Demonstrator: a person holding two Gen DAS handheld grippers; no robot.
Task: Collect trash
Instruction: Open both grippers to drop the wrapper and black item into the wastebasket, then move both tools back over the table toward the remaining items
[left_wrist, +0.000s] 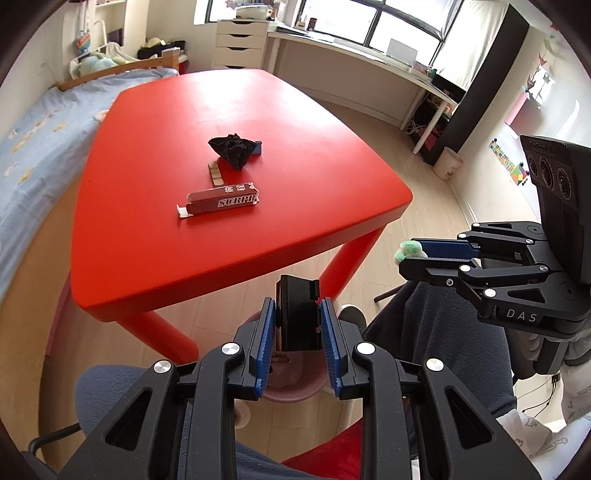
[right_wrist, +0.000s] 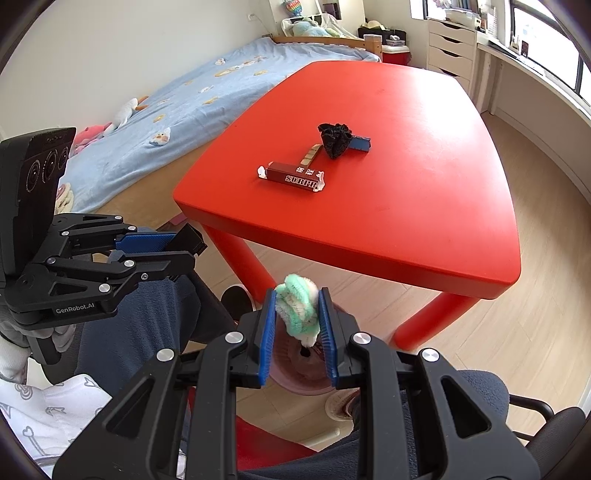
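My left gripper (left_wrist: 298, 325) is shut on a black box-like piece (left_wrist: 297, 314), held above a pink bin (left_wrist: 295, 391) on the floor by the red table (left_wrist: 221, 243). My right gripper (right_wrist: 298, 317) is shut on a green and white fuzzy wad (right_wrist: 299, 310), also above the pink bin (right_wrist: 306, 384). On the table lie a dark red SURPRISE carton (left_wrist: 221, 201), a crumpled black wad (left_wrist: 233, 147), a tan strip (left_wrist: 215, 173) and a small blue piece (left_wrist: 258, 148). Each gripper shows in the other's view, the right one (left_wrist: 402, 254) and the left one (right_wrist: 192, 243).
A bed with a blue cover (right_wrist: 207, 85) stands left of the table. A white drawer unit (left_wrist: 242, 44) and a long desk (left_wrist: 369, 59) line the window wall. A second small bin (left_wrist: 447, 162) stands by the desk leg. My knees and chair are below.
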